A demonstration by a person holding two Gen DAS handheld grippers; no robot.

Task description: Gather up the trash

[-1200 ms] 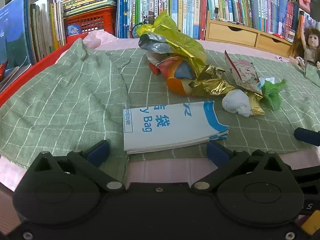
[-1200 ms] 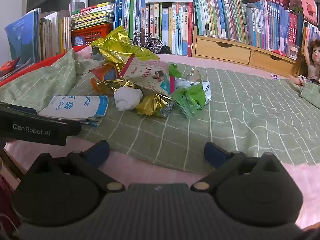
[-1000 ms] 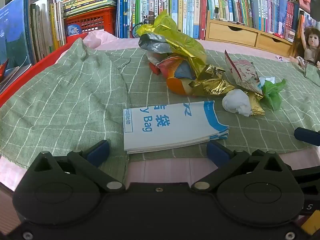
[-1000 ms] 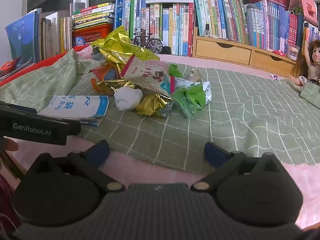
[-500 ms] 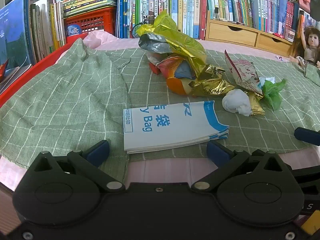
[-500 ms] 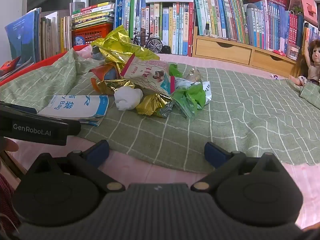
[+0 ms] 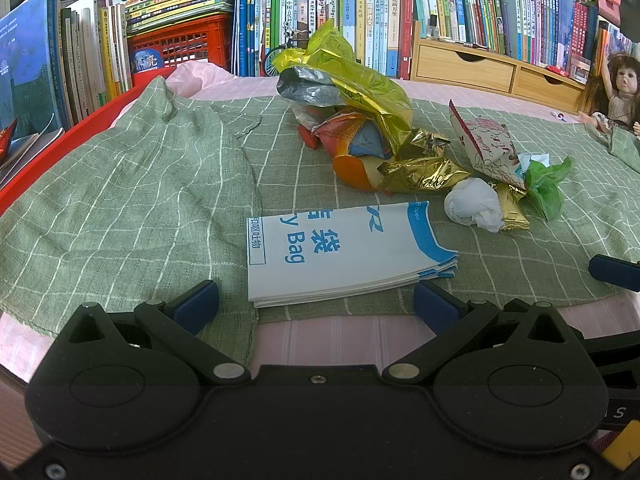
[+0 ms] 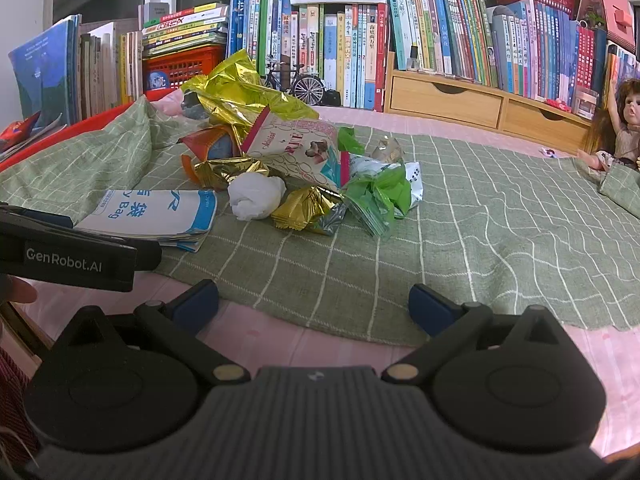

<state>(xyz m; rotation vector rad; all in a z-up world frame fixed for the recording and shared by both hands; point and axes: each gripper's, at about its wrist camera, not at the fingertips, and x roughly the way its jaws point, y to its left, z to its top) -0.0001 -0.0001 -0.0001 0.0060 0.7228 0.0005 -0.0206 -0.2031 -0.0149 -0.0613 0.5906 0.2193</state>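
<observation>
Both tongs, left (image 7: 316,300) and right (image 8: 314,300), gape empty at the near worktop edge. Trash pile of crinkled foil wrappers (image 8: 280,152) sits mid-frame on green checked cloth (image 8: 480,220). Risks: pinching cloth, foil slipping, snagging the flat white-and-blue paper bags (image 7: 344,248).

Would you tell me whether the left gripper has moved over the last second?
No: the left gripper keeps the same framing of the stack of paper bags.
</observation>
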